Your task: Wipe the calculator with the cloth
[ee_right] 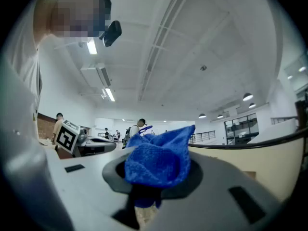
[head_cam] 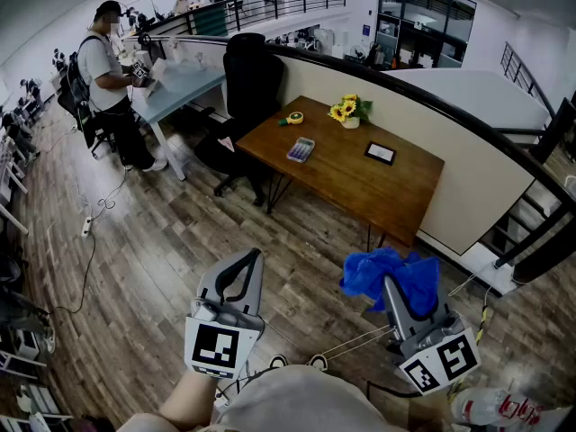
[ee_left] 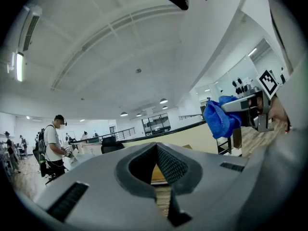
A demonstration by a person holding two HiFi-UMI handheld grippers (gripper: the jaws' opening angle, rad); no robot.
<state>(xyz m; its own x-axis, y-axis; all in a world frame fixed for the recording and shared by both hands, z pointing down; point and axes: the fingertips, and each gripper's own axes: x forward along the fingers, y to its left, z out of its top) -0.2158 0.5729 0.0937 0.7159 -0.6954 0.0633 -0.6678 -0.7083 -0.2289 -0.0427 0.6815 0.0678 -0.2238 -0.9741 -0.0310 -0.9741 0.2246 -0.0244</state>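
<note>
The calculator [head_cam: 301, 149] lies on the brown wooden table [head_cam: 396, 196] some way ahead, near its left end. My right gripper [head_cam: 389, 283] is shut on a bunched blue cloth [head_cam: 390, 274], held level in the air short of the table; the cloth [ee_right: 160, 161] fills the space between its jaws. My left gripper [head_cam: 250, 257] is shut with nothing in it, level at the lower middle of the head view, its jaws together [ee_left: 159, 170]. From the left gripper view the blue cloth [ee_left: 220, 117] shows at the right.
On the table stand a small pot of yellow flowers [head_cam: 349, 110], a tape-like roll [head_cam: 294, 117] and a dark tablet [head_cam: 380, 153]. A black office chair [head_cam: 250, 79] stands behind the table's left end. A person [head_cam: 112, 84] stands at a desk far left. A curved low wall [head_cam: 468, 187] runs behind the table.
</note>
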